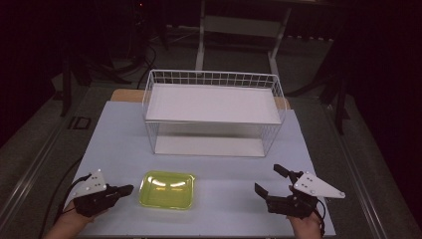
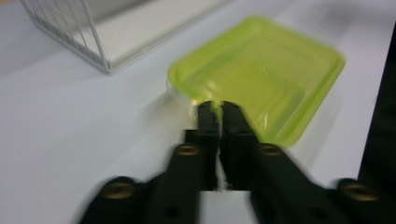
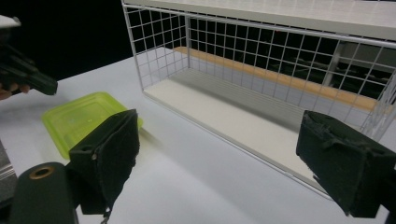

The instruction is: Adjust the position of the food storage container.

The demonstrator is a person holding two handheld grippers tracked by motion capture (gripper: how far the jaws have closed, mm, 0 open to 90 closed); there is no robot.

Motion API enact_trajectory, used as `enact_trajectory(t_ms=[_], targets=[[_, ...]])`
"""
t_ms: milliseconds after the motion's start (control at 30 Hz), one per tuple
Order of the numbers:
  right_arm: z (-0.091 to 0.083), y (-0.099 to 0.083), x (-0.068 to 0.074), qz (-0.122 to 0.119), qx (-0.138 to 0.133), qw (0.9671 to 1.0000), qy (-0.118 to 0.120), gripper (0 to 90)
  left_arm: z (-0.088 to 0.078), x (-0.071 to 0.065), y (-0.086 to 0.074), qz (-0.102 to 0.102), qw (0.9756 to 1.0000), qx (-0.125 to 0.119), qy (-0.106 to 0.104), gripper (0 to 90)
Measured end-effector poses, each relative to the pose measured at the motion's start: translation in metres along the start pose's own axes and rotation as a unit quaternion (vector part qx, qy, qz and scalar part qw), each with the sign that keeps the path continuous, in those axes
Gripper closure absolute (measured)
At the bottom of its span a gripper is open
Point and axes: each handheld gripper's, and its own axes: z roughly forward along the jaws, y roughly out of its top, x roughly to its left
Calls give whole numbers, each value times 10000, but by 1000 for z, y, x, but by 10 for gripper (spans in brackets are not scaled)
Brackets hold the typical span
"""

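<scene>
A shallow yellow-green plastic tray (image 1: 166,189) lies flat on the pale table near its front edge, left of the middle. My left gripper (image 1: 128,188) is just left of it with its jaws shut, pointing at the tray's left rim. In the blurred left gripper view the closed tips (image 2: 218,111) reach the tray (image 2: 266,70) at its near edge; I cannot tell if they touch it. My right gripper (image 1: 268,179) rests at the front right with its jaws wide open and nothing between them. From the right gripper (image 3: 224,158) the tray (image 3: 77,119) lies far to the left.
A white wire rack (image 1: 214,112) with an upper shelf and a lower floor stands at the middle back of the table (image 1: 119,144). The rack (image 3: 261,70) is open toward the person. Dark floor and table legs lie beyond it.
</scene>
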Motion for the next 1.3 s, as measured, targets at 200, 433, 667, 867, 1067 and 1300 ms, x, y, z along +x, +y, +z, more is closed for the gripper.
enact_trajectory(t_ms=[200, 433, 667, 867, 1067, 1300], targets=[[1, -1, -2, 67, 1, 10000, 66, 133, 11, 3, -8, 358, 9993, 26, -57, 900], [3, -4, -2, 6, 72, 9999, 78, 133, 22, 3, -4, 442, 9989, -79, -136, 900], [5, -6, -2, -12, 166, 9998, 131, 133, 31, 0, 2, 420, 9988, -61, -223, 900], [6, -6, -4, 31, 155, 9997, 181, 134, 43, -9, 9, 504, 9979, 64, -403, 900], [6, -7, -5, 79, 168, 9996, 210, 134, 48, -13, 13, 553, 9975, 119, -426, 900], [5, -7, -5, 111, 143, 9995, 252, 135, 50, -10, 4, 415, 9971, 520, -363, 900]])
